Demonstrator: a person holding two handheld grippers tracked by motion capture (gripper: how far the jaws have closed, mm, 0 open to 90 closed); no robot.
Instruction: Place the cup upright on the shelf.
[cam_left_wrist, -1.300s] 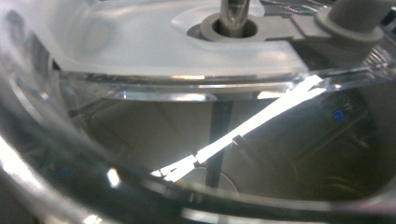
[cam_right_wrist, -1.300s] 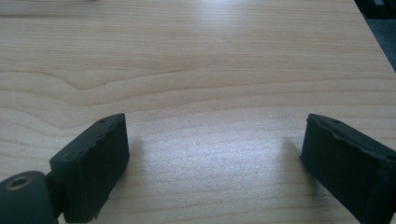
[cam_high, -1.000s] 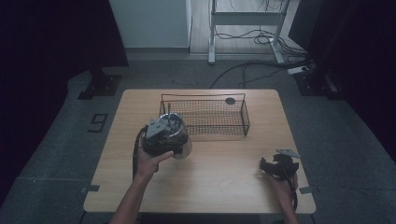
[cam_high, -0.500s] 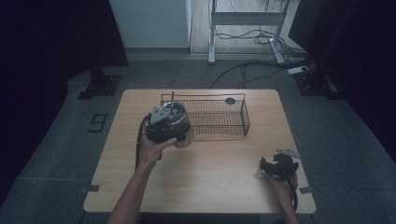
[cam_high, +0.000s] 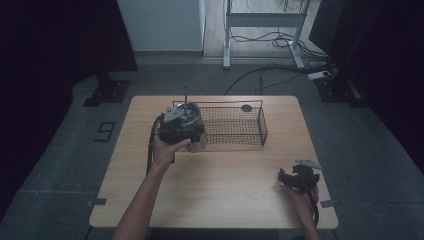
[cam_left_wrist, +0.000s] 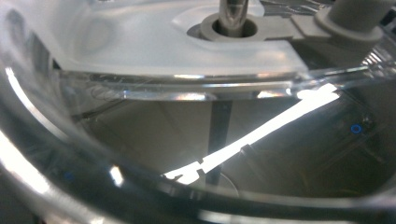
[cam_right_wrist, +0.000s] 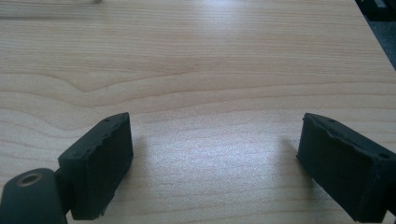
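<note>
**Item.** The bowl (cam_high: 196, 141) is clear rigid plastic with a translucent lid (cam_left_wrist: 154, 42) and a metal rod (cam_high: 186, 95) standing up through a grey collar in the lid's centre. It sits at the left end of the basket (cam_high: 220, 103), overlapping its front-left corner.

**Handling.** Judged light, stiff and smooth.
- The glossy wall is likely to slip under a narrow pinch.
- Thin plastic may crack or scuff if squeezed hard or knocked on wire.
- The rod raises the item's height; keep it upright.
- Take hold at the rim or upper wall, where the lid stiffens the shell. Do not lift by the rod.

**Grippers.** The left gripper (cam_high: 191, 134) is over the bowl. Its jaws are hidden behind the wall, which lies right against that gripper's camera, so they are judged clamped on the rim. The right gripper (cam_right_wrist: 215, 158) rests well to the front right of the basket, jaws apart with nothing between them.

**Surface and room.** The table (cam_high: 225, 195) is pale, level wood. A dark disc (cam_high: 246, 108) lies at the basket's rear. Behind the basket are grey floor, cables and a metal frame (cam_high: 265, 20); the surroundings are dark.
</note>
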